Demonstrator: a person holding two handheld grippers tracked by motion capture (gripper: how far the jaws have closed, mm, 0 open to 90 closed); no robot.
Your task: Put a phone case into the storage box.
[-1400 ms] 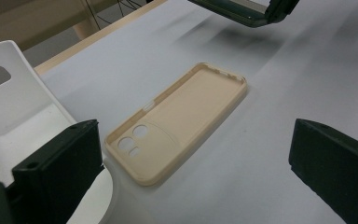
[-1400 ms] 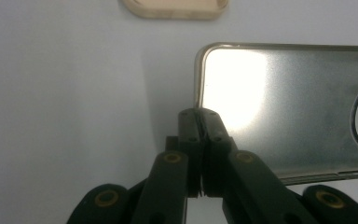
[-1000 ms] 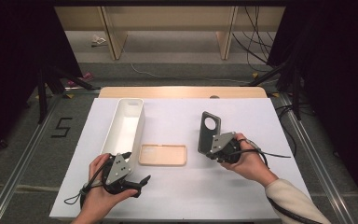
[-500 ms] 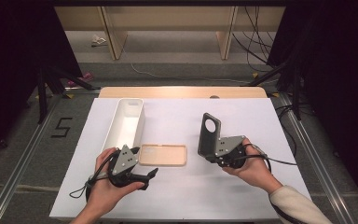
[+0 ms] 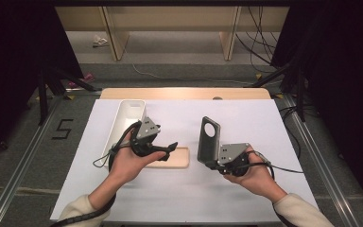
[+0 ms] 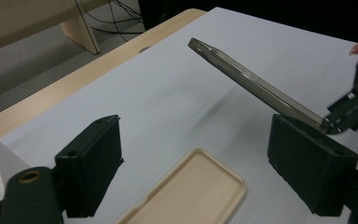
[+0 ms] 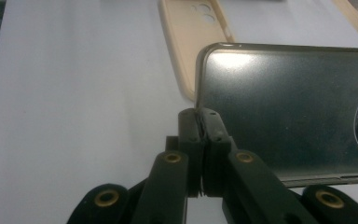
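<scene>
The right hand-held gripper (image 5: 216,163) is clamped shut on the lower edge of a dark phone case (image 5: 209,139), which it holds up off the counter (image 5: 264,123), tilted with its round camera cutout at the far, upper end. In the right gripper view the two black jaws meet tight on the case's rim near a corner, and the dark phone case (image 7: 284,112) spreads out to the right of them. The left hand-held gripper (image 5: 169,147) hovers above the counter to the left of the dark case and well apart from it; its jaws stand wide, with nothing between them, and have just been closing a little. In the left gripper view the beige phone case (image 6: 191,191) lies flat on the counter between and below those jaws, while the dark phone case (image 6: 256,84) slants across the upper right. From above, the beige phone case (image 5: 172,161) lies on the near middle of the white counter, partly covered by the left hand (image 5: 130,163). A long white tray (image 5: 125,116) sits at the far left of the counter, just left of that hand. A cable trails from each gripper toward the near edge.
</scene>
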